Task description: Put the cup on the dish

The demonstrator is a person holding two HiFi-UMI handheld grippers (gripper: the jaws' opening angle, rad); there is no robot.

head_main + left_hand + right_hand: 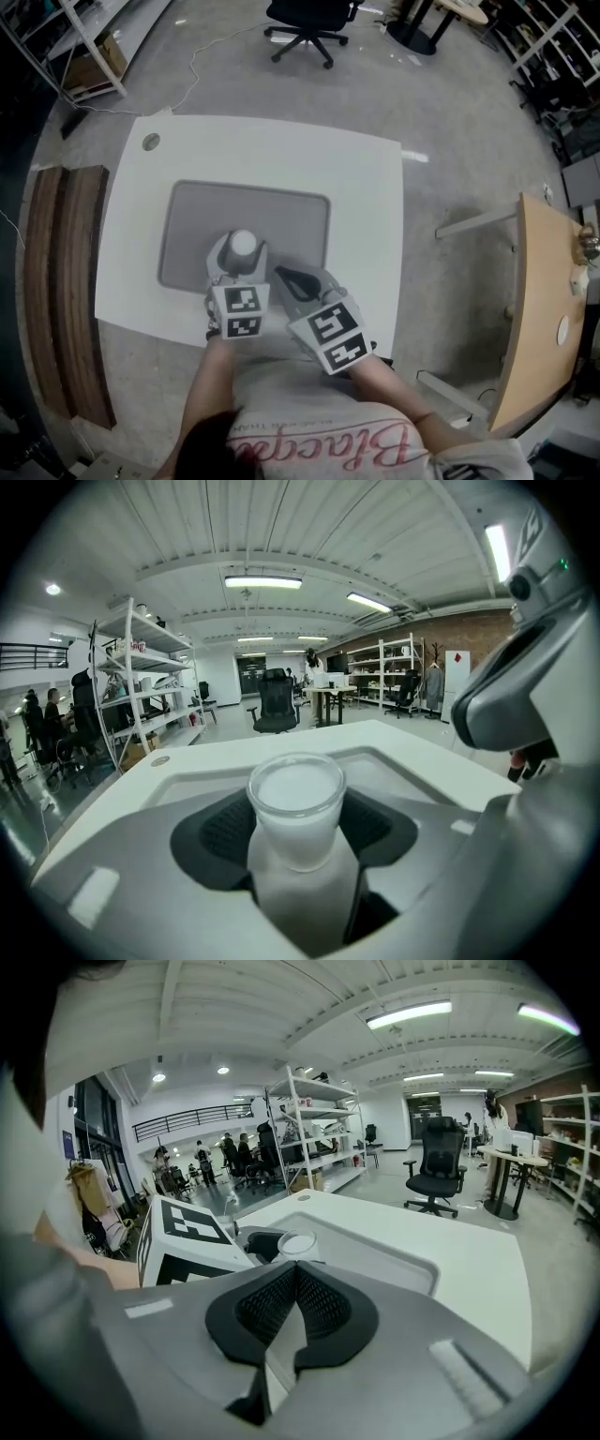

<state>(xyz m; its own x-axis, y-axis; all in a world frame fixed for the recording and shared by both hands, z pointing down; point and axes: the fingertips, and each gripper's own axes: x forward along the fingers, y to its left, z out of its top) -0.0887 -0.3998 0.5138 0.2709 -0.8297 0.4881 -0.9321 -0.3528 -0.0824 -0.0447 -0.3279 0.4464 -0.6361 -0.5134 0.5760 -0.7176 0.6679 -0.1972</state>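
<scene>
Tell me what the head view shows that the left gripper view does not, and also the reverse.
Only the head view: the full outline of the gray tray from above, wooden boards on the floor, the person's shirt. Only the left gripper view: ceiling lights, shelves, and the left gripper closed on the sides of the cup. Both: the cup, the white table and a black office chair.
</scene>
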